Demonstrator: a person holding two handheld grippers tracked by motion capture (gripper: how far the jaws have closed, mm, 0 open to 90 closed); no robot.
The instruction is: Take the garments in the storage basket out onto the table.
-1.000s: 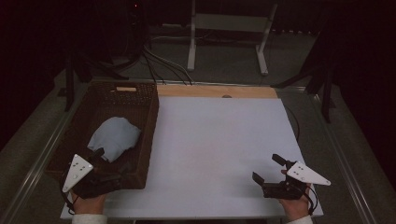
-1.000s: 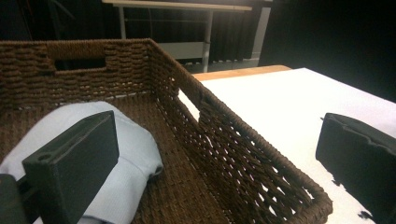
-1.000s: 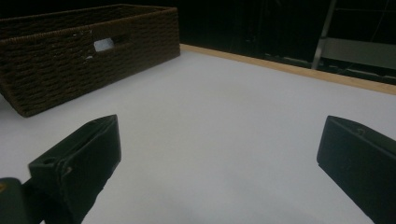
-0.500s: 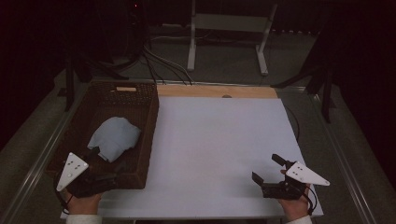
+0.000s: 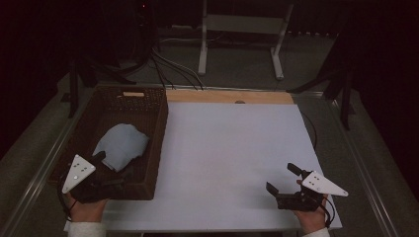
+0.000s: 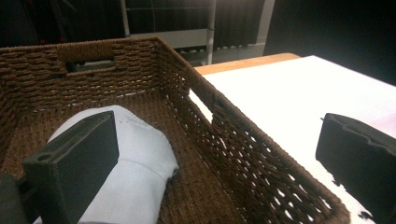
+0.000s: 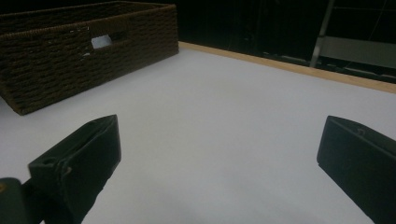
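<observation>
One basket [image 5: 158, 143], left on table. One cap [image 5: 121, 145], pale blue, inside basket. One table [image 5: 227, 148], white top. Two grippers: left [image 5: 106, 170] near basket's near end, right [image 5: 282, 178] at table's near right.

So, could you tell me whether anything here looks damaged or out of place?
Nothing stands out. The pale cap lies inside the wicker basket, whose weave looks intact, and the left gripper sits open at its near end.

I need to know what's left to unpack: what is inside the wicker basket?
Inside the wicker basket lies one pale blue cap. Anything under the cap is covered, and so is the near corner behind the left gripper.
</observation>
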